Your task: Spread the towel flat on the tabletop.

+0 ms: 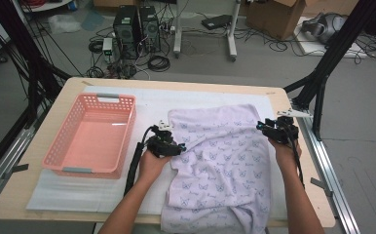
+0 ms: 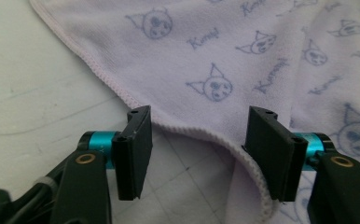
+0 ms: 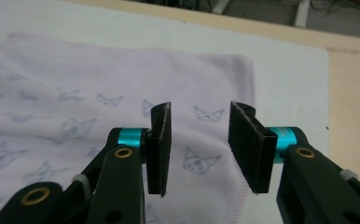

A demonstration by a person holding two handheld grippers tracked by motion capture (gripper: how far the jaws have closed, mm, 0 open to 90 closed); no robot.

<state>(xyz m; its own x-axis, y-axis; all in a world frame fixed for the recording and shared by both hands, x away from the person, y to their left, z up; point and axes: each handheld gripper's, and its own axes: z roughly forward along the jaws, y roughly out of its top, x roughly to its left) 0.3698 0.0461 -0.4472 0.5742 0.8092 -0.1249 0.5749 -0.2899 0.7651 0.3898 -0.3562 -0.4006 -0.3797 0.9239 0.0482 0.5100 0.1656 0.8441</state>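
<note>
A pale lilac towel (image 1: 220,161) with small printed cat faces lies spread on the white mat, its near end hanging over the table's front edge. My left gripper (image 1: 172,145) sits at the towel's left hem, open. In the left gripper view that stitched hem (image 2: 194,133) runs between the two parted jaws of the left gripper (image 2: 199,156). My right gripper (image 1: 272,127) hovers open over the towel's right edge. In the right gripper view, the right gripper (image 3: 201,149) has its jaws parted above the towel (image 3: 99,102) near its far right corner, holding nothing.
A pink plastic basket (image 1: 62,146) stands empty on the left of the table. A white mat (image 1: 69,192) covers most of the wooden tabletop (image 1: 10,197). Black frame legs, computer towers and cables stand on the floor beyond the far edge.
</note>
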